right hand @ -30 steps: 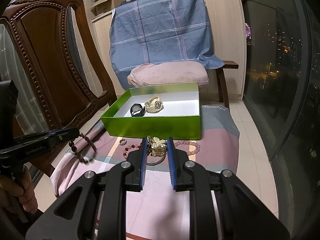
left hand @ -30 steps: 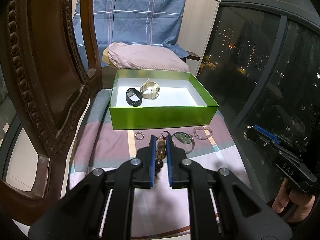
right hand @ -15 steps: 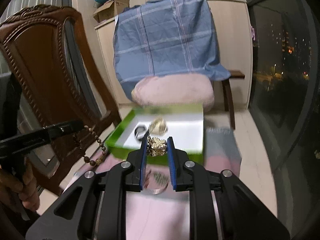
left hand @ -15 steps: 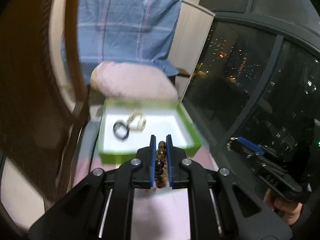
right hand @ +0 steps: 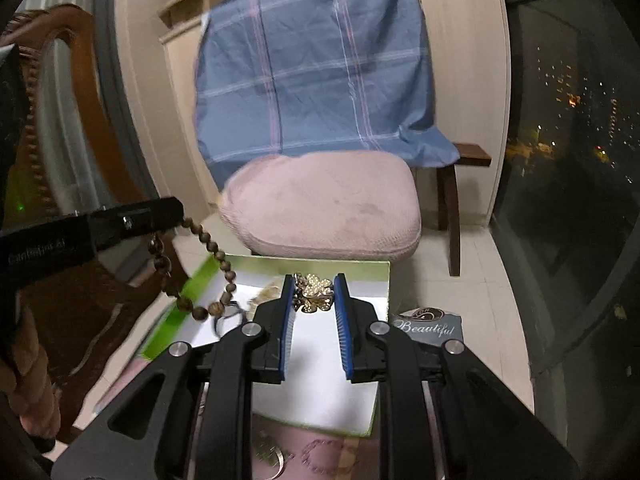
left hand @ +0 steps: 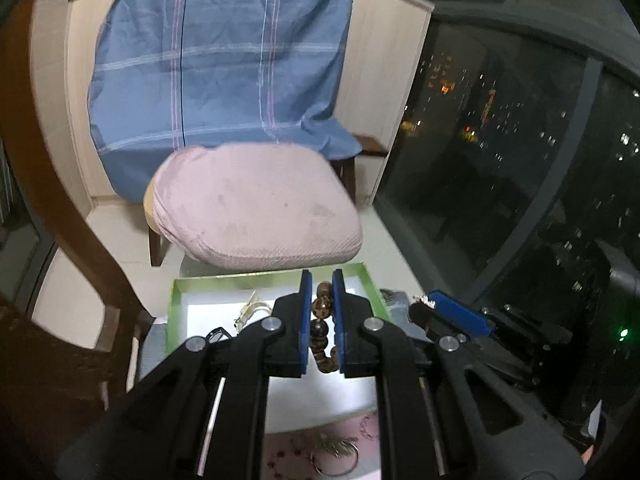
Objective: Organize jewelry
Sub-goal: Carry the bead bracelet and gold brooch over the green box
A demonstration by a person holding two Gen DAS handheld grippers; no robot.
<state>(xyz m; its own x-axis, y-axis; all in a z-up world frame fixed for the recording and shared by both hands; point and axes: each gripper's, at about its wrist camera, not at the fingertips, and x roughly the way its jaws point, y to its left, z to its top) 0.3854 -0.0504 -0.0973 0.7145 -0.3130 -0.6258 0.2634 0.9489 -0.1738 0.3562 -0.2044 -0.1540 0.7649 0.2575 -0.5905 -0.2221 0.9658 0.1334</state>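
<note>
Wooden bead bracelet [left hand: 322, 322] and one gold brooch [right hand: 314, 293] gripped.

The beads [left hand: 322, 307] look like polished wood, mottled brown and glossy. The brooch [right hand: 314, 293] is shiny gold metal, studded and rough-surfaced. The box [right hand: 200, 280] looks like smooth card, green outside with a white floor. Behind the box, the cushion [left hand: 256, 212] is matt pink nubbly cloth; the chair [right hand: 60, 100] is glossy carved wood.
</note>
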